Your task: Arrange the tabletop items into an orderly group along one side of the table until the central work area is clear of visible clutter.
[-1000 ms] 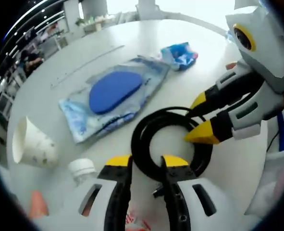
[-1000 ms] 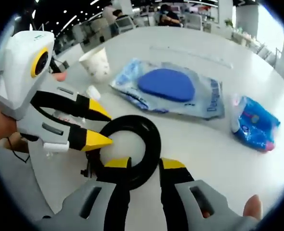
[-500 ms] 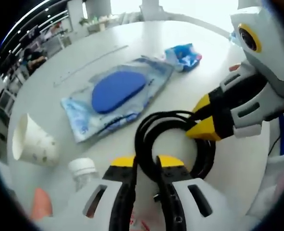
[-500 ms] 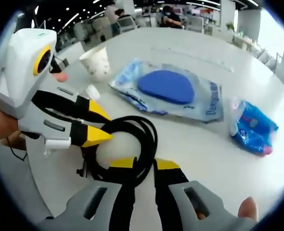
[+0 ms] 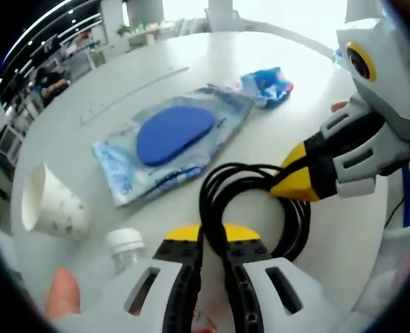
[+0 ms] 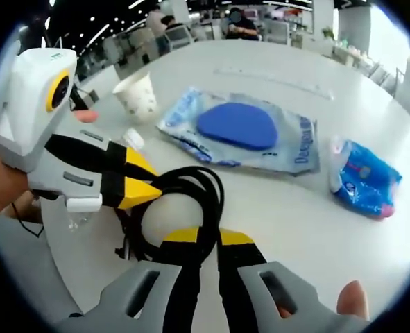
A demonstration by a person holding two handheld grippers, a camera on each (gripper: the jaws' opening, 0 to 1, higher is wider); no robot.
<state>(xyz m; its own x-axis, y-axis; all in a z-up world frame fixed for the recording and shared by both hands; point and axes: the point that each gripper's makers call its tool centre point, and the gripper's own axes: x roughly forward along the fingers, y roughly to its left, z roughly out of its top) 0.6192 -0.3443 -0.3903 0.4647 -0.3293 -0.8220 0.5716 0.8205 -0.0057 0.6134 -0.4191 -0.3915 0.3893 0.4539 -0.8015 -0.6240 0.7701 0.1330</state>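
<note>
A coiled black cable [image 5: 241,172] lies on the round white table [image 5: 281,41], pulled into a narrow loop. My left gripper [image 5: 212,234] is shut on the near side of the coil. The right gripper [image 5: 291,173] comes in from the right and is shut on the coil's far side. In the right gripper view, my right gripper [image 6: 209,237] pinches the cable [image 6: 213,191] between its yellow tips. There the left gripper [image 6: 148,180] holds the loop's left side. A hand's fingertip shows by each gripper body.
A clear bag with a blue oval pad [image 5: 173,132] [image 6: 239,127] lies beyond the cable. A blue snack packet [image 5: 267,84] [image 6: 364,182] sits past it. A paper cup [image 5: 48,207] [image 6: 139,94] and a white-capped bottle [image 5: 125,243] [image 6: 134,139] stand near the left gripper.
Both grippers have closed from open onto the black cable. The round coil has been squeezed into a narrower, looser loop.
</note>
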